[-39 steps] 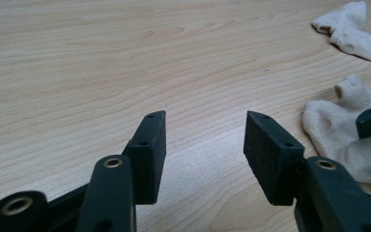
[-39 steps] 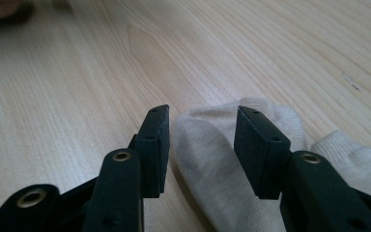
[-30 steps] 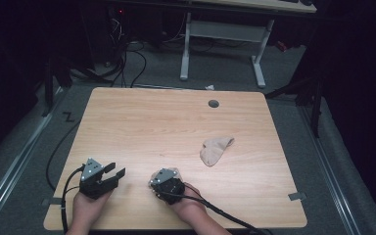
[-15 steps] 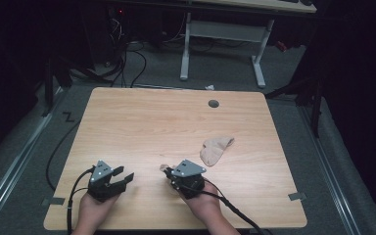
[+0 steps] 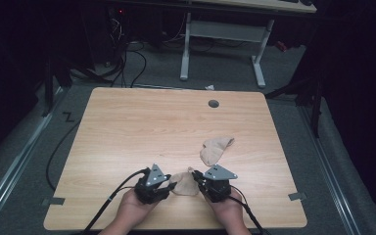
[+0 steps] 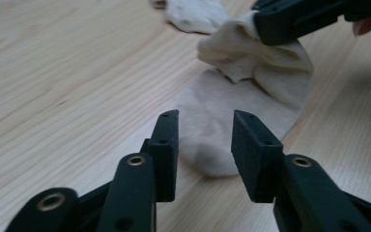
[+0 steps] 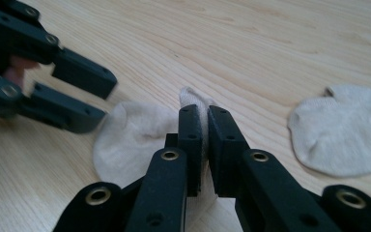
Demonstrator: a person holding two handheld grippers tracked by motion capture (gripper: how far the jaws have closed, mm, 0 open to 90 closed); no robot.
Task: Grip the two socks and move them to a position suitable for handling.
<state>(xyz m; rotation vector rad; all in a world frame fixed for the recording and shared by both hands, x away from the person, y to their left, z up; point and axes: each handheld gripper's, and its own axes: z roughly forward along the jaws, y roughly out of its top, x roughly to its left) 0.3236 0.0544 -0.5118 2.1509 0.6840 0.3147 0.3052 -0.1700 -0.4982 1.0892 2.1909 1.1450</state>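
**Sock pinched on the right, left jaws closing in on the free end**

Left gripper (image 5: 172, 185) sits at the near edge of the table (image 5: 127, 127), aimed right at the near sock (image 5: 185, 183). Its jaws have just been closing and now stand about half open, with the sock's rounded end lying on the wood between and just past the tips (pads not pressing on cloth yet, as the left gripper view has it).

The near sock lies flat between the two grippers, pale beige, one end lifted.

Right gripper (image 5: 198, 179) is clamped on that lifted end: in the right gripper view the jaws are nearly together with a fold of fabric sticking up between them.

Further right and farther back, the second sock (image 5: 215, 149) lies loose, well apart from both grippers.

Step in hand, as I read it: get a second grip so the sock can be handled two-handed. To do it well:
- slide the left tips lower and further in, so one pad goes under the edge
- bite the cloth, not the table
- keep the right pinch steady, no pulling until the left has closed
- grab near the end, not the middle, or the sock bunches.
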